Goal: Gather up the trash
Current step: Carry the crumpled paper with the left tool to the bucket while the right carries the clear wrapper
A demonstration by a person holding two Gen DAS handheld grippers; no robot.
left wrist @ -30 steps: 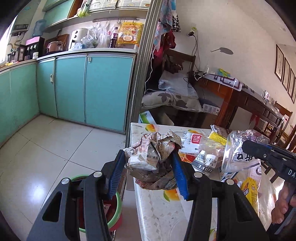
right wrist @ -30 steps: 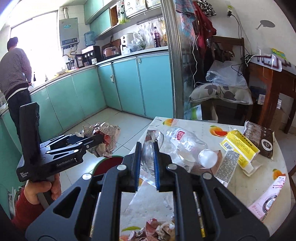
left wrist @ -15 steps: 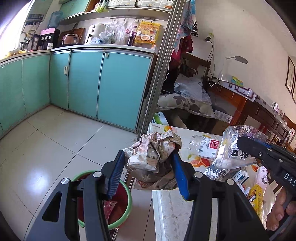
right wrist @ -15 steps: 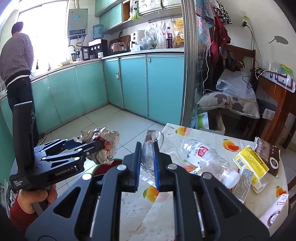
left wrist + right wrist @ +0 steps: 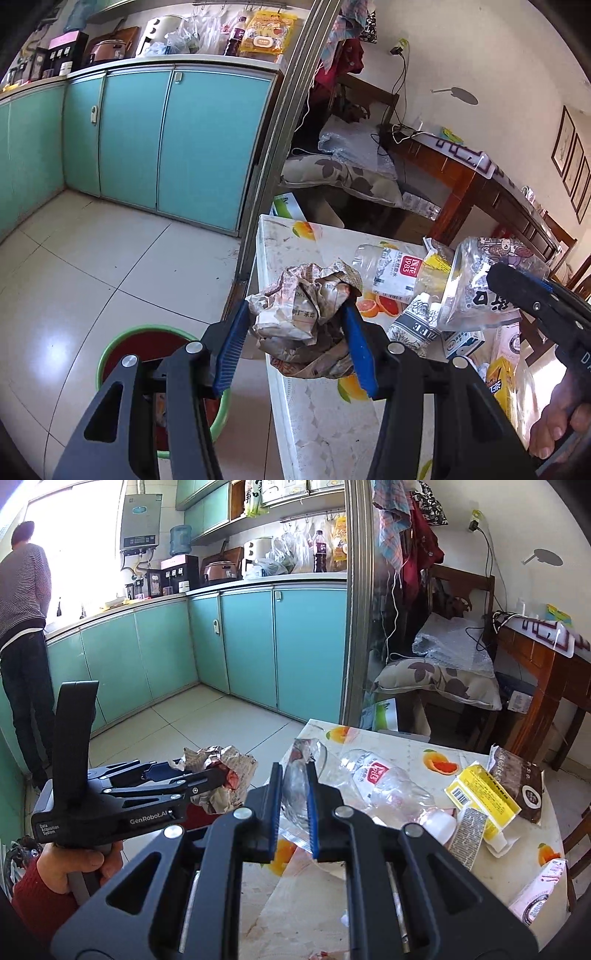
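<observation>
Left gripper (image 5: pixel 295 347): clamped on a crumpled newspaper wad (image 5: pixel 306 314), blue pads biting either side, jaws about half spread because the wad is bulky.
Right gripper (image 5: pixel 293 805): pinched nearly closed on a clear plastic bag (image 5: pixel 301 775); in the left wrist view the same bag hangs off its tip at 3 o'clock.
Bin (image 5: pixel 110 350): green rim, red inside, on the floor at 8 o'clock of the left wrist view, partly hidden behind the left finger; the wad sits above the table (image 5: pixel 317 413) edge, just right of the bin.
Step in hand: carrying both loads off the table toward the bin (that is my reading).
Left behind: a squashed water bottle (image 5: pixel 376 775), a yellow packet (image 5: pixel 480 797), a dark snack bag (image 5: pixel 521 779) and cartons on the tabletop.
Risk one: let the wad go here and it may land on the table edge or the tiles, since it is not over the bin mouth.
Risk two: loose paper flaps may slip from the pads.
Risk three: the limp bag can snag the bottle and drag it off the table.
Risk four: two grippers converging on one bin could knock together.
</observation>
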